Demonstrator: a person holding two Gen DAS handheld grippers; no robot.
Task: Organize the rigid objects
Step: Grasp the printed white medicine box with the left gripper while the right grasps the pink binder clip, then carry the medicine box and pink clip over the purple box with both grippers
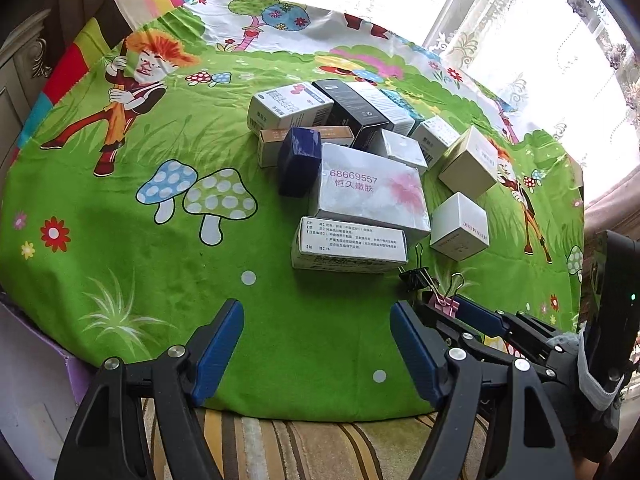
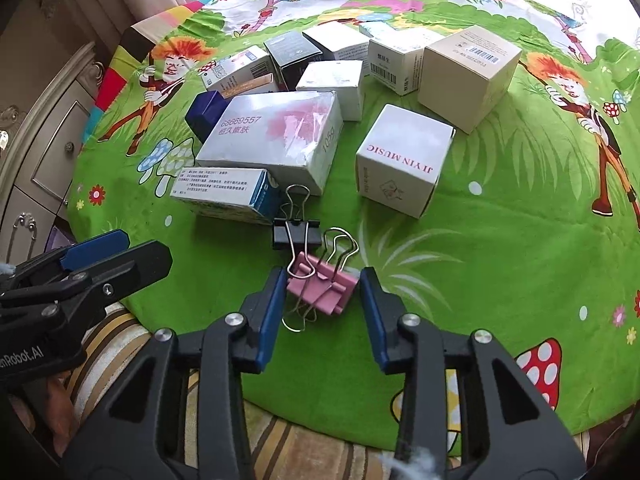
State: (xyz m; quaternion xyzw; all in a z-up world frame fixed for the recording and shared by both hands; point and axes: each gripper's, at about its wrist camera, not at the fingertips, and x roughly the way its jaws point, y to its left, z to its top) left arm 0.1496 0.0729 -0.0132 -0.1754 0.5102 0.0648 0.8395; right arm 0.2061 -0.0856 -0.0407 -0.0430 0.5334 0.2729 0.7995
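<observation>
A cluster of several small cardboard boxes lies on the green cartoon cloth (image 2: 500, 248): a large white box printed 68669557 (image 2: 276, 136) (image 1: 370, 190), a white "JI YIN MUSIC" cube (image 2: 404, 160) (image 1: 460, 226), a beige cube (image 2: 468, 76), a dark blue box (image 1: 300, 162). A pink binder clip (image 2: 320, 286) lies between my right gripper's (image 2: 322, 300) open fingers, with a black binder clip (image 2: 297, 236) just beyond it. My left gripper (image 1: 316, 344) is open and empty, over bare cloth near the front edge; it also shows in the right wrist view (image 2: 120, 252).
A medicine box (image 1: 348, 246) lies at the near side of the cluster. A carved cabinet (image 2: 36, 152) stands left of the table. Curtains and a bright window (image 1: 540, 20) lie behind. A striped rug (image 1: 304, 448) shows below the cloth's front edge.
</observation>
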